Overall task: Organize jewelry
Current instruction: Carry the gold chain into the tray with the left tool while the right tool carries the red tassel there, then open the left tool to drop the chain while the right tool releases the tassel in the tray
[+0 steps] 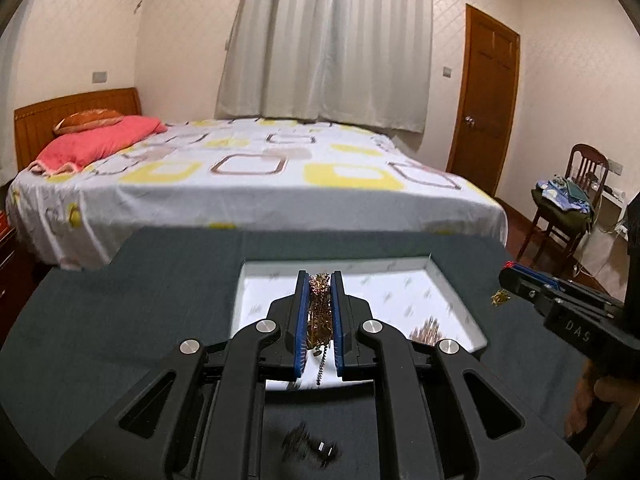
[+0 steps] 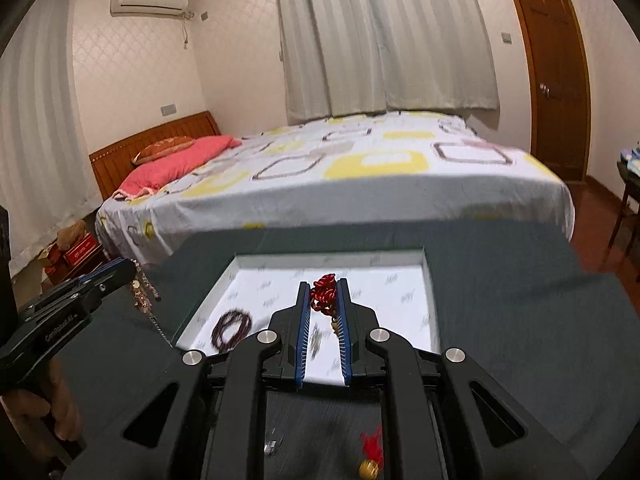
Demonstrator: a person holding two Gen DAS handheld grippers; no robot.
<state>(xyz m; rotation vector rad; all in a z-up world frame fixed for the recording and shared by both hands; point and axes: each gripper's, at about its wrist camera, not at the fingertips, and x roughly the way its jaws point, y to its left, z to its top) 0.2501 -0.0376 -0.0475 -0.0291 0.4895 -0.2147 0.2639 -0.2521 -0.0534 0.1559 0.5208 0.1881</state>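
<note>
Left wrist view: left gripper [image 1: 320, 280] closed on a gold chain necklace [image 1: 319, 312], bunched between the two blue pads, with a thin chain end hanging down below them. Held above a shallow white box [image 1: 448, 280] lined with printed paper, open on a dark green cloth [image 1: 120, 300]. Inside the box, to the right of the fingers, a blurred brownish bead piece [image 1: 428, 332]. Further right, the right gripper [image 1: 510, 267] entering from the edge, with a small gold charm [image 1: 500, 298] dangling under its tip. Under the gripper, near the camera, some dark blurred item [image 1: 308, 446] on the cloth, too blurred to identify. Behind everything, a bed [image 1: 240, 176].

Right wrist view: right gripper [image 2: 325, 282] clamped on a red cord bracelet [image 2: 325, 294], a knot of red loops between the pads, above the same white box [image 2: 430, 276]. Left of the fingers, inside the box, a dark bead bracelet [image 2: 232, 328]. Further left, the left gripper [image 2: 128, 266] with the gold chain necklace [image 2: 141, 296] hanging down from its tip. Below, close to the camera, a red tassel with gold bell [image 2: 370, 456], position relative to the cloth not clear.
</note>
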